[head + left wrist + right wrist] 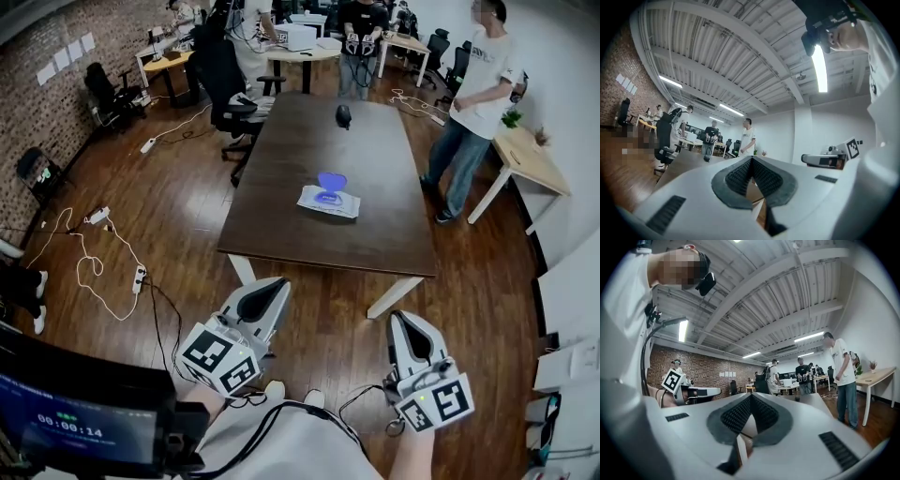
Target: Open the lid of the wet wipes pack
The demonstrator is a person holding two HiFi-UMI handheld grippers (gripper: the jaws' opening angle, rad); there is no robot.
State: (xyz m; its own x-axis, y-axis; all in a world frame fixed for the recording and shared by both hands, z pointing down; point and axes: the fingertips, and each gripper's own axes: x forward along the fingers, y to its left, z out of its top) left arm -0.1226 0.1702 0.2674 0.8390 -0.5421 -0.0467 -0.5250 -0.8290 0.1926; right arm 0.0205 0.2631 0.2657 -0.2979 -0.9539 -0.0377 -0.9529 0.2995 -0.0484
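Observation:
The white wet wipes pack [328, 202] lies flat near the middle of the dark brown table [281, 216]. Its blue lid [331, 180] stands raised at the pack's far edge, above a blue oval opening. My left gripper [279, 284] and right gripper [398, 319] hang close to my body, short of the table's near edge and far from the pack. Both point level toward the table with jaws together and nothing between them. Each gripper view shows its own pads meeting, the left [751, 161] and the right [751, 397], while the pack is hidden there.
A black object [344, 116] sits at the table's far end. A person [478, 94] stands at the table's right beside a light wooden desk [530, 164]. Office chairs [225, 89] stand at the far left, and cables with power strips [112, 272] lie on the floor at left.

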